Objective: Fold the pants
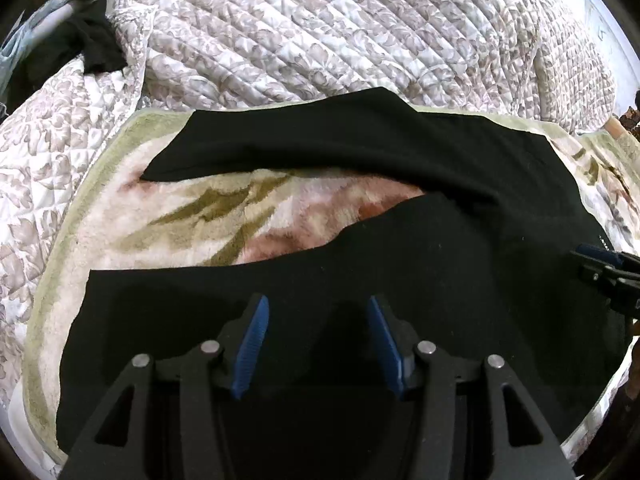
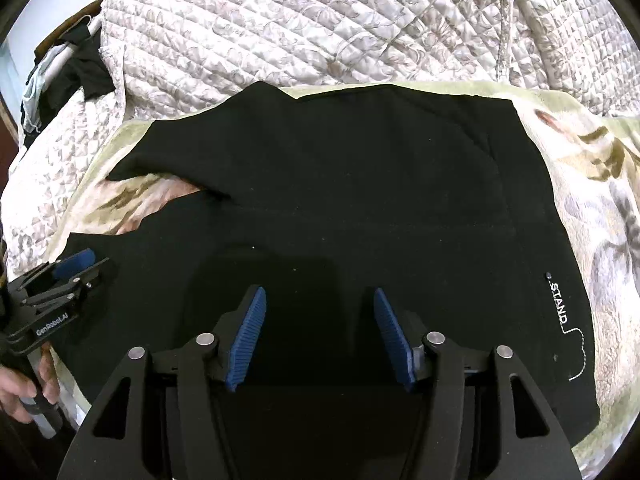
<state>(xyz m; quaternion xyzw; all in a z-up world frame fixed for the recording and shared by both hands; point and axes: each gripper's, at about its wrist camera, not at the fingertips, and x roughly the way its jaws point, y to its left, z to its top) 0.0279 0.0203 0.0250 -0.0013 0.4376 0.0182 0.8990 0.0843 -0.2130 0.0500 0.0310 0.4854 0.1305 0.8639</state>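
Directly below both grippers: black fabric pants (image 2: 360,184), spread flat on a plush cream floral blanket (image 1: 192,216), legs running off left with a gap between them. Left gripper (image 1: 316,312) hangs over the near leg, jaws apart, nothing between the blue pads. Right gripper (image 2: 318,304) over the upper part of the pants, likewise parted and empty. White "STAND" lettering (image 2: 558,298) on its right. Quilted floral bedspread (image 2: 280,28) lies beyond.

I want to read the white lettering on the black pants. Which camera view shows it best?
The right wrist view: the white lettering reads "STAND" plainly on the black pants, with a stitched white line below it. The left wrist view shows only a tiny, unreadable white mark near its right edge.
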